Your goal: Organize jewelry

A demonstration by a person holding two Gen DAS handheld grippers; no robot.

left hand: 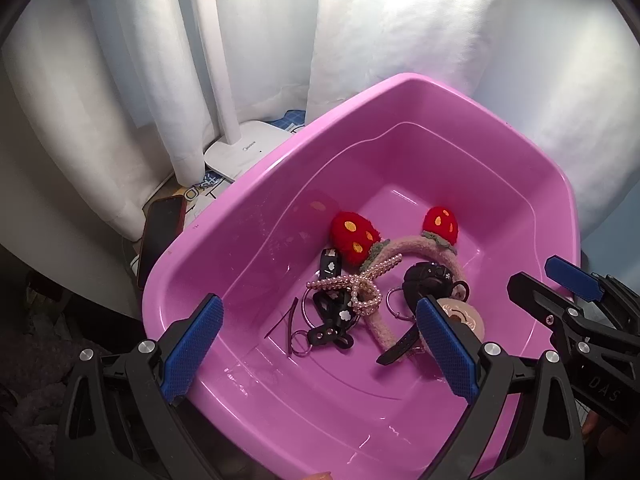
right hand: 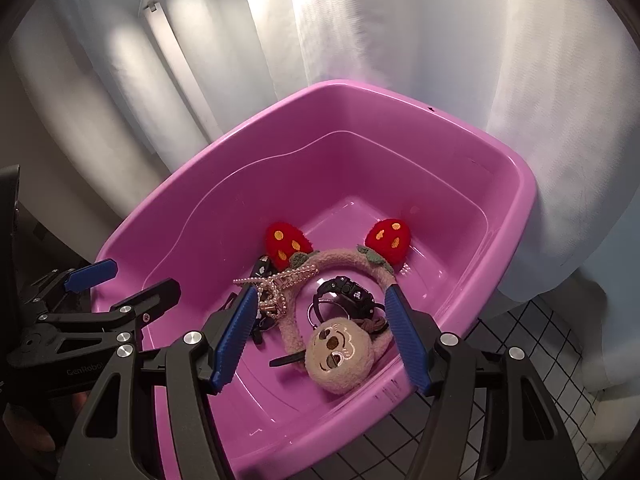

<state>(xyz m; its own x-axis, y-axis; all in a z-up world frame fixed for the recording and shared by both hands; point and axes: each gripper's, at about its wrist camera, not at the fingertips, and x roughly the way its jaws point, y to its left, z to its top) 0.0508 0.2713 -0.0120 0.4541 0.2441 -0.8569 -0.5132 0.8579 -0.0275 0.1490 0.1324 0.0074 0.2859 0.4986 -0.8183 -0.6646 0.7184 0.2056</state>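
Note:
A pink plastic basin [left hand: 248,200] [right hand: 516,216] holds the jewelry. In it lie a fuzzy pink headband with two red strawberry ears [left hand: 354,236] [right hand: 288,244], a pearl bow clip [left hand: 360,284] [right hand: 280,280], black key cases with metal rings [left hand: 332,312], a black watch [left hand: 430,276] [right hand: 352,292] and a beige plush sloth charm [right hand: 340,352] [left hand: 466,318]. My left gripper [left hand: 316,340] is open and empty above the basin's near side. My right gripper [right hand: 320,328] is open and empty above the sloth charm and watch; it also shows at the right in the left wrist view [left hand: 560,280].
White curtains [left hand: 360,40] hang behind the basin. A white lamp base [left hand: 244,152] and a dark phone [left hand: 160,228] lie left of it. A black-gridded white cloth [right hand: 520,344] covers the table at the right. My left gripper shows at the left of the right wrist view [right hand: 108,284].

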